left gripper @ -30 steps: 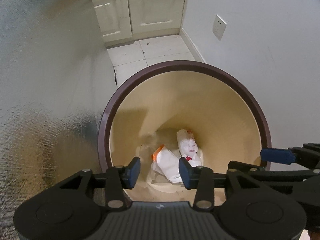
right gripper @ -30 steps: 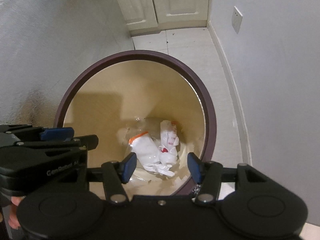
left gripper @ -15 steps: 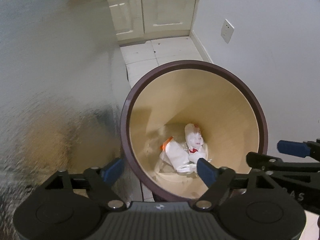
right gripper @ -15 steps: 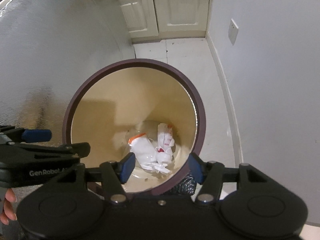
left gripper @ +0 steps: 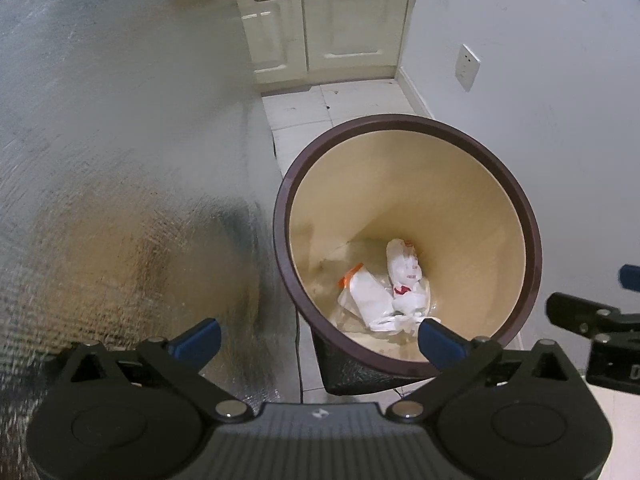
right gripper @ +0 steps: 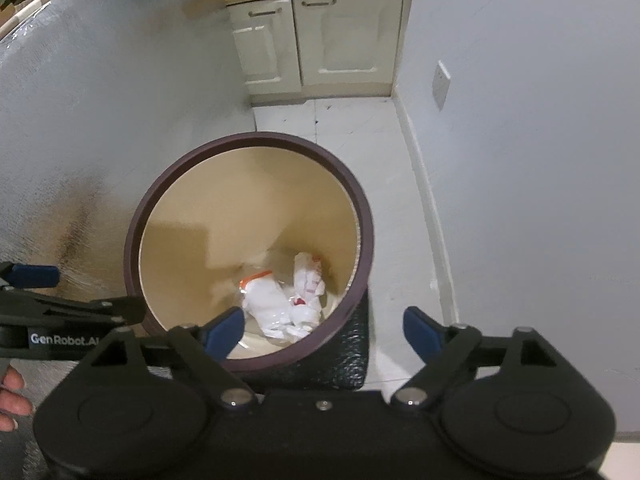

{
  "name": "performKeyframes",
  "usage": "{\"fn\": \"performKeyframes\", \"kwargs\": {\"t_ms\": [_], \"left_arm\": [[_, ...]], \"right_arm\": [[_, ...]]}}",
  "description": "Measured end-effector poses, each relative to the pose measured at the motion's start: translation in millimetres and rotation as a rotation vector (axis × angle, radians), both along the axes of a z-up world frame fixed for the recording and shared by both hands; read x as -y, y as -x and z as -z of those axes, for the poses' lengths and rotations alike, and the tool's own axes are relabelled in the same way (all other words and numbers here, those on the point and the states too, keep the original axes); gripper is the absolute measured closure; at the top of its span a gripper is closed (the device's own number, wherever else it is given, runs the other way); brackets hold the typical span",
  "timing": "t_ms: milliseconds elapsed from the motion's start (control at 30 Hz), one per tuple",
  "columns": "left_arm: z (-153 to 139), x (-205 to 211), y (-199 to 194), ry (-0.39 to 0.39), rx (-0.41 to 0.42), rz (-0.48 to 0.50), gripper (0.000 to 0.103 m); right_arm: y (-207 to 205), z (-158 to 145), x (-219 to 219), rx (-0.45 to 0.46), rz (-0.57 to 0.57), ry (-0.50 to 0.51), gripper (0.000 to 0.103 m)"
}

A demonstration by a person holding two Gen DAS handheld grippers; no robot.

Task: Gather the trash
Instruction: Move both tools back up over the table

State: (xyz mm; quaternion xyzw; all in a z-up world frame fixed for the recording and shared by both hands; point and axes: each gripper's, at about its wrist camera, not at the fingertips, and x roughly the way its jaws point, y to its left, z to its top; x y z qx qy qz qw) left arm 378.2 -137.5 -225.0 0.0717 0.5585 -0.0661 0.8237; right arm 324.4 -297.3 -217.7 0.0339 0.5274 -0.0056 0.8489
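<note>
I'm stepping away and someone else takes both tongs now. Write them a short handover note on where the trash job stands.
Left tongs: open, nothing between the fingers; they have just been opening.
Right tongs: open and empty too, also just opened.
Both hang above the bin, which stands on the tiled floor beside a silvery foil-covered surface.
Done: crumpled white wrappers with orange and red marks lie at the bottom of the bin.
Left: no other trash shows in either view; look around for more before closing out.
</note>
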Motion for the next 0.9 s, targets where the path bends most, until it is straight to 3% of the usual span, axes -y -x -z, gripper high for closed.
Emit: {"fn": "performKeyframes", "kwargs": {"t_ms": [33,133,500,900], "left_arm": [[0.1,-0.7,2.2,0.000,-0.001,0.000,0.000],[-0.6,-1.2,7.9,0.004,-0.008,0.000,0.000],[-20.3,-4.6,37.1,0.031,0.026,-0.009,0.000],[-81.9,-6.7,80.0,0.096,0.165,0.038,0.000]], "right_arm": [[2.2,-1.5,0.3,0.006,-0.001,0.007,0.004],[9.3,-4.3,2.9,0.022,0.005,0.013,0.000],[39.3,-17.6,11.7,0.064,0.029,0.018,0.000],[85.5,-54.0,28.8,0.176,0.065,0.036,0.000]]}}
